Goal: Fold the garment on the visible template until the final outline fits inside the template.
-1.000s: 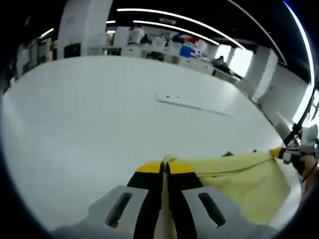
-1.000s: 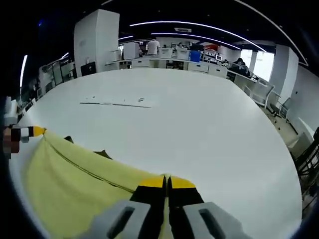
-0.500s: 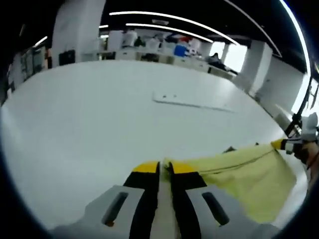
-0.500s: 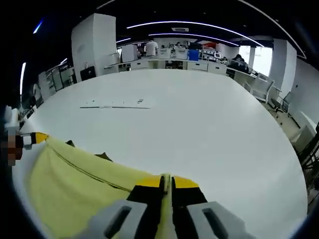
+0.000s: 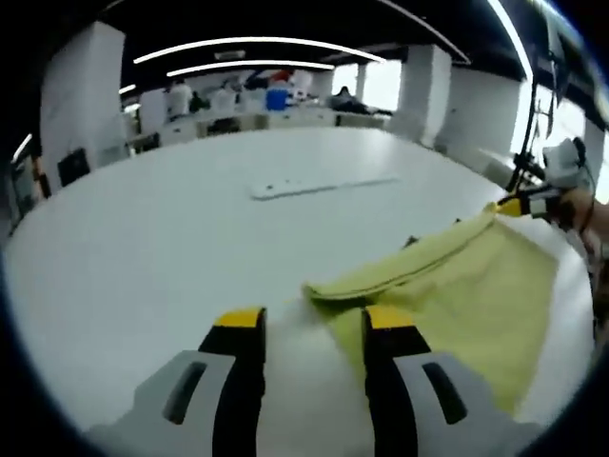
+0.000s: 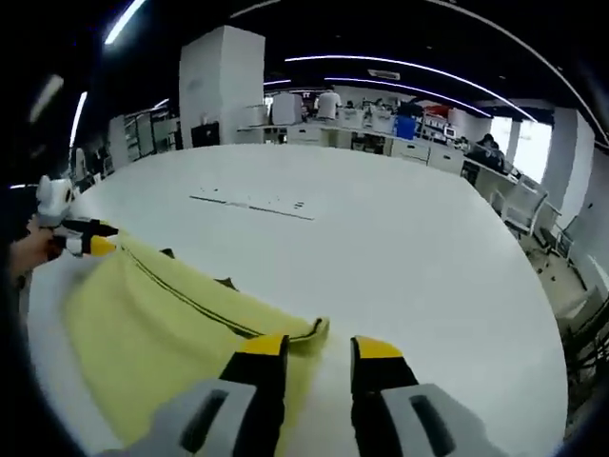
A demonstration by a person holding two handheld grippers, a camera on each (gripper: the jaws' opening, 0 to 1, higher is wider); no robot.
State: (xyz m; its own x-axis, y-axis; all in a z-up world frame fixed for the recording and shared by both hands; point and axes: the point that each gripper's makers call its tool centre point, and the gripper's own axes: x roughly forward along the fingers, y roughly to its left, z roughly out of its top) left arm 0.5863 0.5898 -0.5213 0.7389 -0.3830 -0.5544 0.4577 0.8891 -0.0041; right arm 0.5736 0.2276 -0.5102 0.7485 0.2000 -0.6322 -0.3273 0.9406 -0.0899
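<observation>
A yellow garment [image 5: 457,286] lies flat on the white table [image 5: 143,238], its near edge folded over in a thick roll. My left gripper [image 5: 312,324] stands open just behind that folded corner, with nothing between its fingers. In the right gripper view the same garment [image 6: 152,324] spreads to the left, a dark seam running along it. My right gripper [image 6: 320,347] is open beside the garment's near corner. Each gripper's yellow tip also shows at the garment's far corner in the other view: the right gripper [image 5: 519,205] and the left gripper [image 6: 90,245].
A flat pale strip [image 5: 314,186] with small dark marks lies further out on the table [image 6: 428,248], also seen as a strip [image 6: 252,203] in the right gripper view. Beyond the table's far edge stand desks, a white pillar [image 6: 219,86] and people. A hand [image 6: 33,252] holds the left gripper.
Both grippers were shut on the garment's edge and have opened and let it go. The edge now lies on the table. Both cameras have shifted.
</observation>
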